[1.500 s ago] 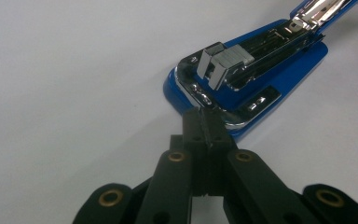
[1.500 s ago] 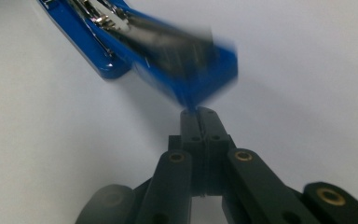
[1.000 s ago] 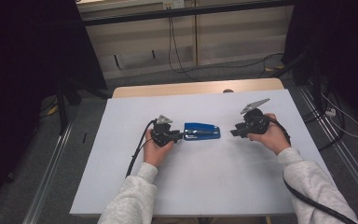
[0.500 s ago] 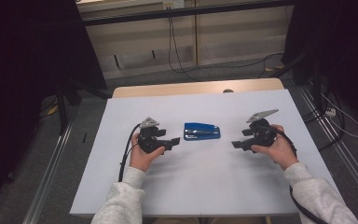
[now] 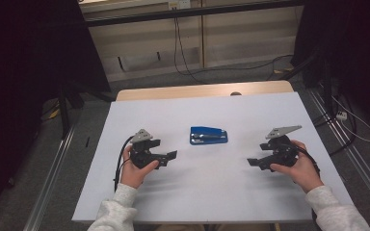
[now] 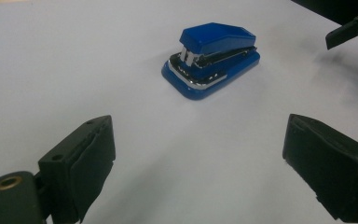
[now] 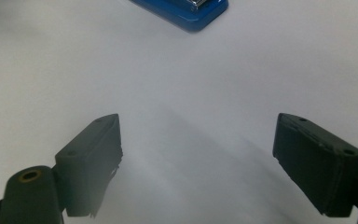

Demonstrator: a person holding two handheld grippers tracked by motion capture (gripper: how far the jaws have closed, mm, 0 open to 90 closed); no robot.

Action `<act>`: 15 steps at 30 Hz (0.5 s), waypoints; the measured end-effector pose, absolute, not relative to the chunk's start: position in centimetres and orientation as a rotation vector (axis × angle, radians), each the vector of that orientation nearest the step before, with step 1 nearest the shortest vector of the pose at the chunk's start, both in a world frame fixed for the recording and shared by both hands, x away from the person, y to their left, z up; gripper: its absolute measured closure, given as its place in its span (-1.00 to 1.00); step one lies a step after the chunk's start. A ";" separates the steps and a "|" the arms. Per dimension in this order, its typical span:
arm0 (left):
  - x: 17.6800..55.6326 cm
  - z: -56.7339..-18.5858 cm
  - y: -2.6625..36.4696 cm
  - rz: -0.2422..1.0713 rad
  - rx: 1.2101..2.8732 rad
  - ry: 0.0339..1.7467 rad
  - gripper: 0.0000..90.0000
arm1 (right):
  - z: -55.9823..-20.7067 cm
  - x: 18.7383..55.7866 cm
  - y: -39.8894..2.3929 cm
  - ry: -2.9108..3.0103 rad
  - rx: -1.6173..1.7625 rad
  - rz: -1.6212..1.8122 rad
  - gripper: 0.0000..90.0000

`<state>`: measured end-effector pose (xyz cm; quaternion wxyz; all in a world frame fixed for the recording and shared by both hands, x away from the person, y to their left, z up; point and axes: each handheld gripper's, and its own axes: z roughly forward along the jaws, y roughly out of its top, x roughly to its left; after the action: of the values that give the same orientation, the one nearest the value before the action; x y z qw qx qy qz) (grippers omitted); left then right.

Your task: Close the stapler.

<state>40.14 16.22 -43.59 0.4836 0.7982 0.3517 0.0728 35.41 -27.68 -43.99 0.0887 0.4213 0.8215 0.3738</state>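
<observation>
Two grippers are hovering with jaws spread wide, holding nothing: the left gripper and right gripper. A blue stapler (lying flat) is sitting between them, nearer the tabletop's far edge.

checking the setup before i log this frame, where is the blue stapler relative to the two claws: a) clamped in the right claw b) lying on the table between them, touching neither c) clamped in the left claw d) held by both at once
b: the stapler lies flat on the white table, with the left claw and right claw both open and apart from it on either side.
</observation>
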 end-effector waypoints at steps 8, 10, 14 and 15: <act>39.1 -43.5 17.4 0.194 1.956 0.860 -0.80 | -43.7 33.9 -28.2 2.439 1.244 1.081 -0.68; 38.9 -43.4 17.6 0.194 1.951 0.854 -0.80 | -43.7 33.6 -28.4 2.434 1.234 1.068 -0.70; 38.4 -43.4 18.2 0.203 1.943 0.849 -0.80 | -43.5 33.0 -28.8 2.430 1.243 1.075 -0.71; 38.3 -43.4 18.3 0.204 1.946 0.850 -0.80 | -43.5 32.9 -28.9 2.427 1.244 1.076 -0.71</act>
<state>38.33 18.32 -43.37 0.4832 0.7986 0.3489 0.0838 32.89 -28.89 -43.50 0.1048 0.4221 0.8232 0.3650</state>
